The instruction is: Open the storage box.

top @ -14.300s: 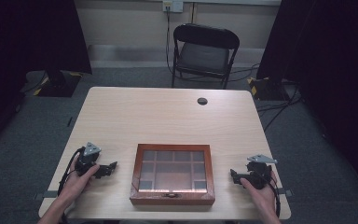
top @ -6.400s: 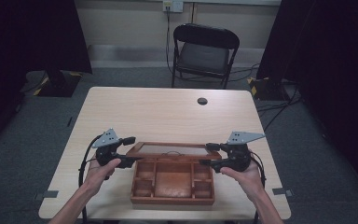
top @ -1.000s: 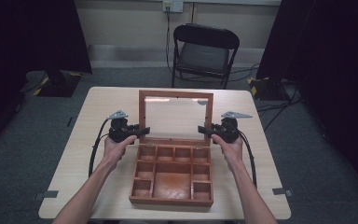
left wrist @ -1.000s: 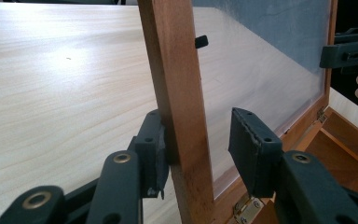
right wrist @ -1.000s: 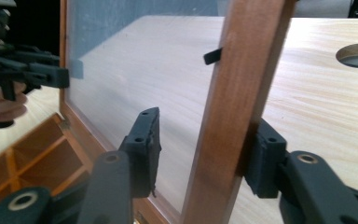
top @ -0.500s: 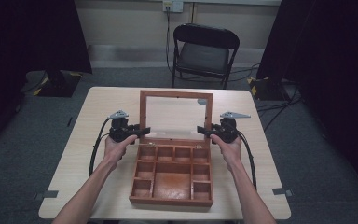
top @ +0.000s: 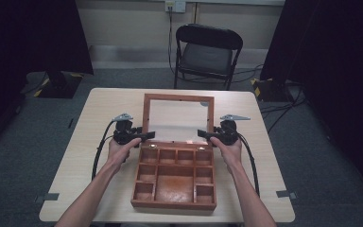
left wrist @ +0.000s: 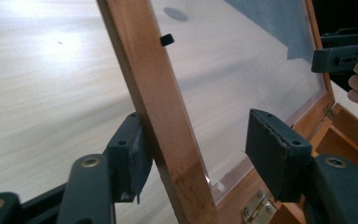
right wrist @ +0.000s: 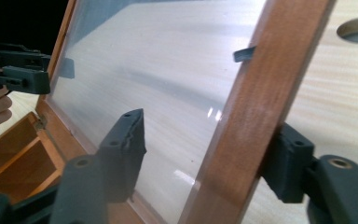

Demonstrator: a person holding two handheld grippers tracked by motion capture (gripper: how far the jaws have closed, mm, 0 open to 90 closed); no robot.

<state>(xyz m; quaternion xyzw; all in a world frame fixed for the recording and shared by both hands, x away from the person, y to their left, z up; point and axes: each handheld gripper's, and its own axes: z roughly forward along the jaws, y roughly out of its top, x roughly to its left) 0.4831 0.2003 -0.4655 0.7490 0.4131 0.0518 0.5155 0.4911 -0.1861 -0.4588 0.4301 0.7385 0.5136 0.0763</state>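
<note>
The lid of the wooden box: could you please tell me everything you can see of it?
The lid is a reddish-brown wooden frame around a clear pane, through which the table shows. It stands raised, leaning back, joined by small brass hinges to the rear edge of the compartmented box. Small dark clips hold the pane. The left gripper and right gripper straddle its side rails, jaws having just been opening, one pad of each against the wood.

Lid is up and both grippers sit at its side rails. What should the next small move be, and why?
Probably draw both grippers sideways off the lid. It stands open behind the box, and the jaws of the left gripper and right gripper have just been opening: each side rail sits between the fingers with a clear gap on the glass side, so the lid looks released.
</note>
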